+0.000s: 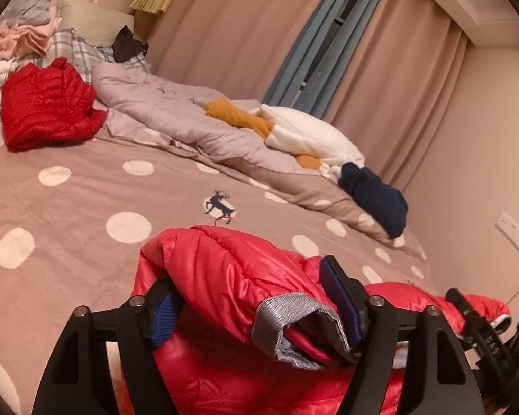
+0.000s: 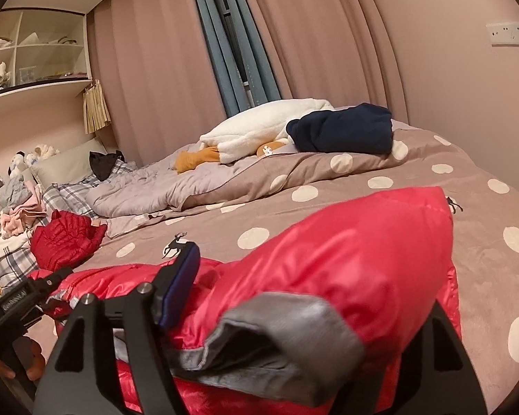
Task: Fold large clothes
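Note:
A bright pink-red puffer jacket (image 1: pixel 225 269) lies on the polka-dot bed (image 1: pixel 69 214) in front of both cameras. My left gripper (image 1: pixel 256 307) is shut on one sleeve, its grey cuff (image 1: pixel 290 328) hanging between the blue pads. My right gripper (image 2: pixel 294 311) is shut on the other sleeve (image 2: pixel 356 259), whose grey cuff (image 2: pixel 283 342) fills the lower view; its right finger is hidden by the cloth. The right gripper also shows at the right edge of the left wrist view (image 1: pixel 481 328), and the left gripper at the left edge of the right wrist view (image 2: pixel 27 294).
A folded darker red puffer jacket (image 1: pixel 48 103) sits near the plaid pillows (image 1: pixel 72 48). A grey duvet (image 1: pixel 176 114), white-and-mustard fleece (image 1: pixel 304 131) and folded navy garment (image 1: pixel 377 197) lie along the far side. Pink curtains (image 1: pixel 242 34) hang behind. Shelves (image 2: pixel 34 55) stand far left.

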